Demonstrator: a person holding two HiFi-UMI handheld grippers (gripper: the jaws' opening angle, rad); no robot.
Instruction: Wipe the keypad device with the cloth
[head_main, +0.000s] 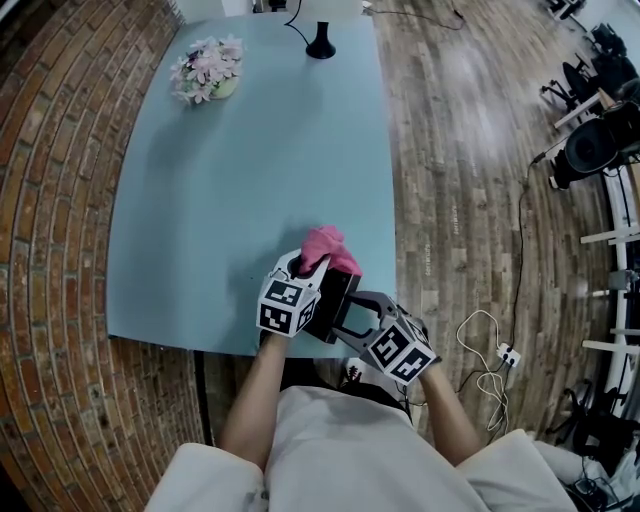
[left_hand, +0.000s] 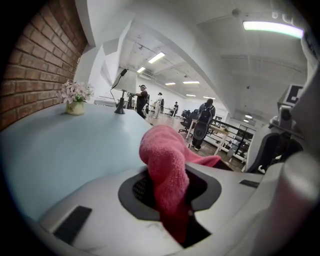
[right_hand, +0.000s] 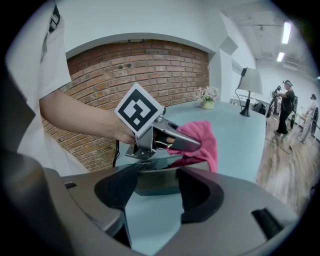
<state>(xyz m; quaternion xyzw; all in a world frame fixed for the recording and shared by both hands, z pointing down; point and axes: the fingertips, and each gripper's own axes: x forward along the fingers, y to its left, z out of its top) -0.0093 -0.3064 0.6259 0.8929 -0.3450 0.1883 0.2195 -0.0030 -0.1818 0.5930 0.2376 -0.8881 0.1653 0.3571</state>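
Observation:
A pink cloth (head_main: 326, 247) is bunched in my left gripper (head_main: 306, 264), which is shut on it just above the near edge of the light blue table (head_main: 240, 180). In the left gripper view the cloth (left_hand: 165, 155) rises from between the jaws of that gripper (left_hand: 170, 197) and folds over to the right. The dark keypad device (head_main: 338, 298) sits right under the cloth, tilted, with my right gripper (head_main: 352, 312) shut on its near end. In the right gripper view the grey device (right_hand: 155, 176) spans the jaws of my right gripper (right_hand: 152, 184); the cloth (right_hand: 202, 137) hangs over its far end.
A pot of pale flowers (head_main: 207, 70) and a black lamp base (head_main: 320, 45) stand at the table's far end. Wooden floor lies to the right, with a white cable and plug (head_main: 498, 355). Brick floor (head_main: 50, 250) runs along the left. People stand far off (left_hand: 205, 120).

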